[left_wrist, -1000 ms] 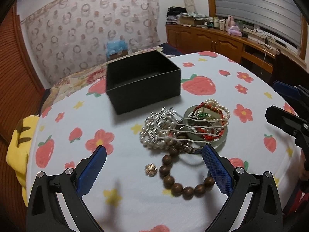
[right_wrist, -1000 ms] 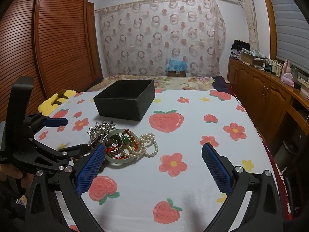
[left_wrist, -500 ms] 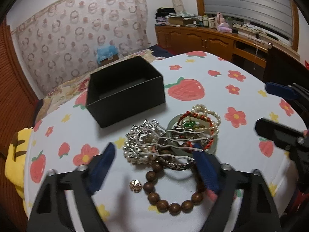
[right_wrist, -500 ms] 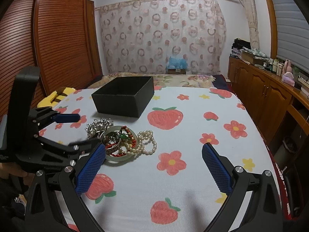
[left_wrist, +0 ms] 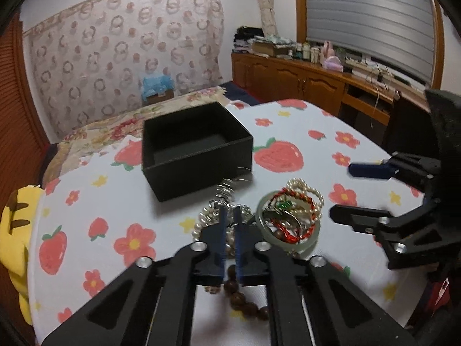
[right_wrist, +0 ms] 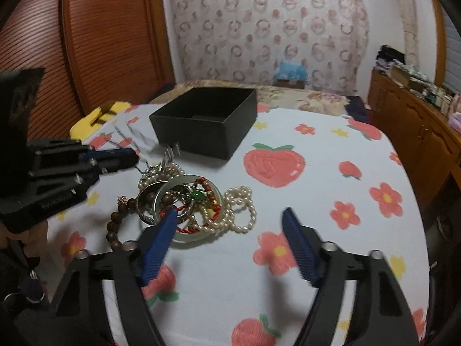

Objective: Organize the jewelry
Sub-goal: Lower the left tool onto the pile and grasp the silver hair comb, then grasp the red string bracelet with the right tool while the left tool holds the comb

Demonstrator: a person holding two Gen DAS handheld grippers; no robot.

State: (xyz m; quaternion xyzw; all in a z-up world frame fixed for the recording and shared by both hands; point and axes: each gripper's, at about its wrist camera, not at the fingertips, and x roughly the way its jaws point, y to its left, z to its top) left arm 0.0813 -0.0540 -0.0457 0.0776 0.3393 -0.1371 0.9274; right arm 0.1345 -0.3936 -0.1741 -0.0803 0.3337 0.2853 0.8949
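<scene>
My left gripper (left_wrist: 229, 216) clamped, seemingly on the silver hairpin (right_wrist: 138, 139); right gripper (right_wrist: 230, 248) closing, empty, near the pearl strand (right_wrist: 239, 210); next, carry to black box (left_wrist: 196, 147).

On the surface (right_wrist: 317, 144), the box (right_wrist: 207, 127) lies far, the jewelry pile (right_wrist: 196, 201) near it, wooden-bead bracelet (right_wrist: 115, 225) leftmost.
</scene>
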